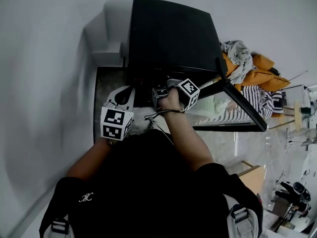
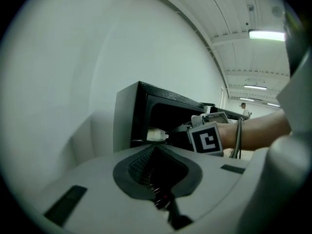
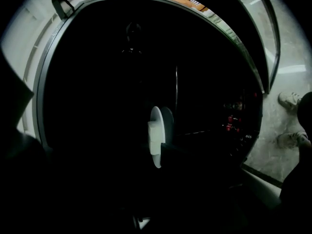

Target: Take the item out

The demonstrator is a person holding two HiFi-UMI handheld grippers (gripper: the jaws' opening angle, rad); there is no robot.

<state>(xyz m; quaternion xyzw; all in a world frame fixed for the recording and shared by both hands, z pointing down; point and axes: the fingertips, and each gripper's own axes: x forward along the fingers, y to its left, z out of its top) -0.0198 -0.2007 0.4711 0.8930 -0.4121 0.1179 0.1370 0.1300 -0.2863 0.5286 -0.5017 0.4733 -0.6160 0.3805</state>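
Drawing the white dish [image 3: 156, 133] level out of the black oven's [image 1: 168, 33] mouth is what I'd do, with the right hand-held gripper [image 1: 159, 97] apparently clamped on it and the left hand-held gripper [image 1: 121, 95] closed and empty before the oven.

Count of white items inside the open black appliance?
1: a white disc-like item, seen edge-on, mid-cavity in the black appliance. The dark interior may hide more.

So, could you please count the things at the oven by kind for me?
tools: 2, the left tool and the right tool
black oven: 1
white dish: 1, inside the oven
Total: 4
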